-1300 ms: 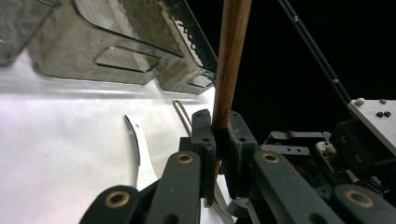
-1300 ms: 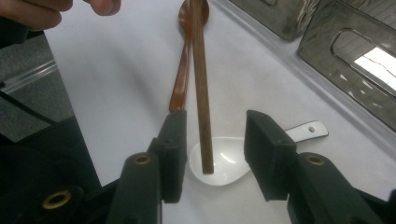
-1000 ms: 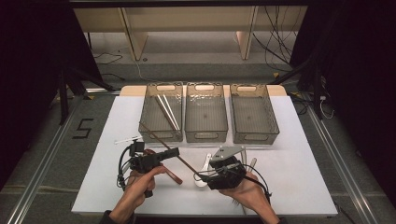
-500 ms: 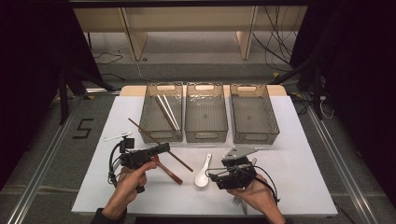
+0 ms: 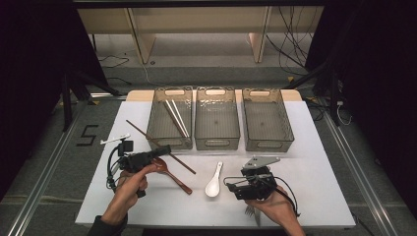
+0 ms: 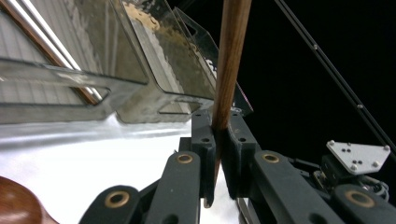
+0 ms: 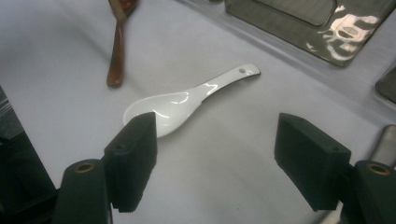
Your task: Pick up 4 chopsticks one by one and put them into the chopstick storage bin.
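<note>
So the left gripper [image 5: 162,150] has its jaws pinched nearly together on a brown chopstick [image 5: 142,132], clamped right at the tips. In the left gripper view the stick [image 6: 231,60] runs up out of the pads toward the leftmost bin [image 6: 56,70], and from above it slants across that bin's [image 5: 169,115] front left corner, lifted off the white table [image 5: 314,157]. That bin already has a pair of pale chopsticks [image 5: 176,117] lying in it. A brown wooden spoon [image 5: 172,176] sits on the table just under the left gripper.

Over on the right, the right gripper [image 7: 215,149] has its jaws spread wide with nothing between the pads, and they've just been opening. It hangs low over the table, with the white ceramic spoon [image 7: 187,100] lying just beyond its left pad, not touching it. From above that spoon [image 5: 214,181] lies just left of the right gripper [image 5: 231,186].

Versus a second ago: the left gripper has carried the chopstick off to the left, the two grippers have drifted apart, and the white spoon hasn't budged.
</note>
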Demonstrator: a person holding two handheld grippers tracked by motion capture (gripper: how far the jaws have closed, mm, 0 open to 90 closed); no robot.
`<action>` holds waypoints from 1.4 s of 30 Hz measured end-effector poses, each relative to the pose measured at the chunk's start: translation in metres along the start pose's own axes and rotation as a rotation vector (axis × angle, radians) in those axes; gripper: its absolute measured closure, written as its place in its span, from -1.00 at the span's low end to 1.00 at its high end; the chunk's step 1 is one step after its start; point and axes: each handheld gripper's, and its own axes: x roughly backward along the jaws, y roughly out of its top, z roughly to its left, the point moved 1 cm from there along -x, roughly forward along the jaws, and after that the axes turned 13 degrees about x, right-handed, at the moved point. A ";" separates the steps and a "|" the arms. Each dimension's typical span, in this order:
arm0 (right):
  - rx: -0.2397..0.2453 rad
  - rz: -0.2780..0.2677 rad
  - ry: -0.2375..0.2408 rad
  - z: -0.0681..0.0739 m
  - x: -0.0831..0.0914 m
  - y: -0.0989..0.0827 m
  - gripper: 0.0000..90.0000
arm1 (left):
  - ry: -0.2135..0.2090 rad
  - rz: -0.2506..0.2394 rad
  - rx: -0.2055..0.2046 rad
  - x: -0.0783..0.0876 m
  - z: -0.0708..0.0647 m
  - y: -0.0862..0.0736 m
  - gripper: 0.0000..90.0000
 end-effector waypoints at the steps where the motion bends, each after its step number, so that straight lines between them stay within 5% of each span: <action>1: -0.001 0.002 -0.001 0.000 0.000 -0.001 -0.32 | 0.003 -0.004 0.000 0.000 0.001 0.002 0.86; 7: -0.010 0.007 -0.005 -0.001 0.000 -0.005 -0.32 | 0.010 -0.023 0.006 0.002 0.004 0.016 0.86; 19: -0.017 0.008 -0.006 -0.001 0.003 -0.009 -0.32 | 0.041 -0.044 -0.044 -0.003 -0.008 0.059 0.86; 42: -0.005 0.006 0.009 0.003 0.004 -0.010 -0.35 | 0.209 -0.046 -0.072 -0.036 -0.007 0.123 0.86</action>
